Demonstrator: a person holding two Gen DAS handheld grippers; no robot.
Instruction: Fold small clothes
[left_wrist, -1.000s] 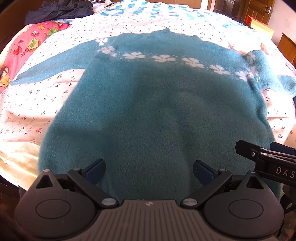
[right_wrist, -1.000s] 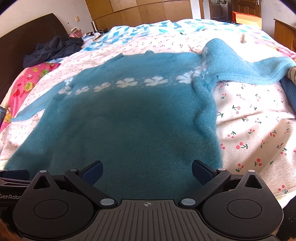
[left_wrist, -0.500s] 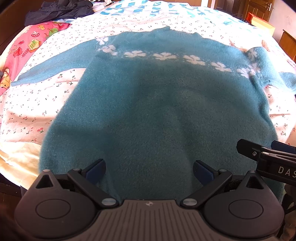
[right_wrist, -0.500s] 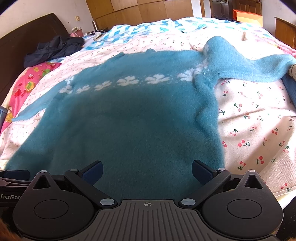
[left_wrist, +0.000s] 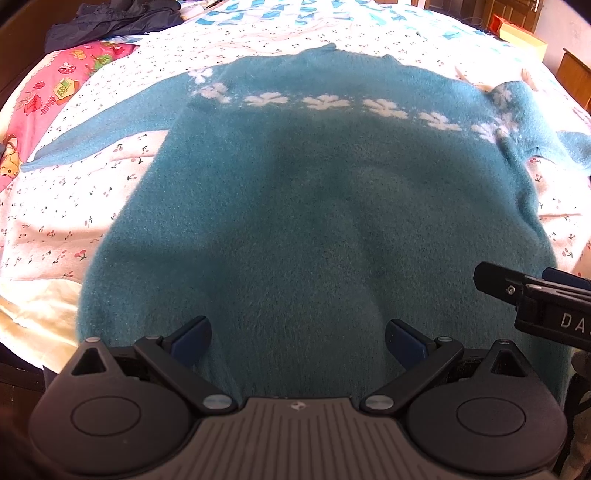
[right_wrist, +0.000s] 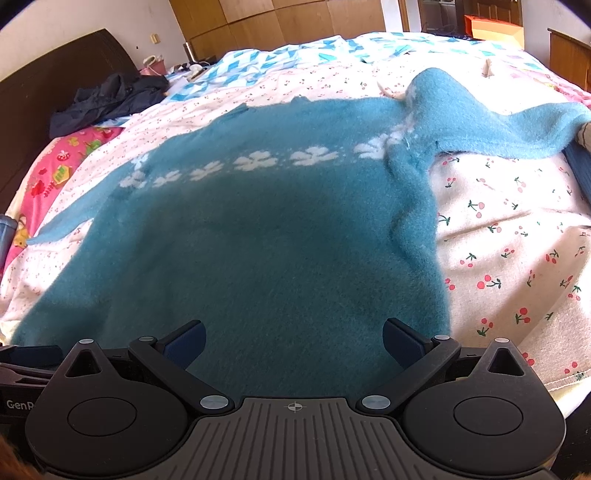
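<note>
— Two grippers over the bed, both at the near hem. How do they stand?

— The left gripper (left_wrist: 297, 341) has its jaws spread wide, nothing between them but fuzz below. The right gripper (right_wrist: 293, 339) is spread just the same, gripping nothing.

— And the sweater?

— The teal sweater (left_wrist: 314, 206) lies flat on the cherry-print sheet (right_wrist: 509, 236), white flowers (right_wrist: 255, 162) across the chest. One sleeve stretches out toward the pink pillow (left_wrist: 44, 103); the other is bunched and thrown off to the opposite side.

— Anything else there?

— Dark clothes (right_wrist: 107, 99) heaped by the headboard (right_wrist: 40, 74).
</note>
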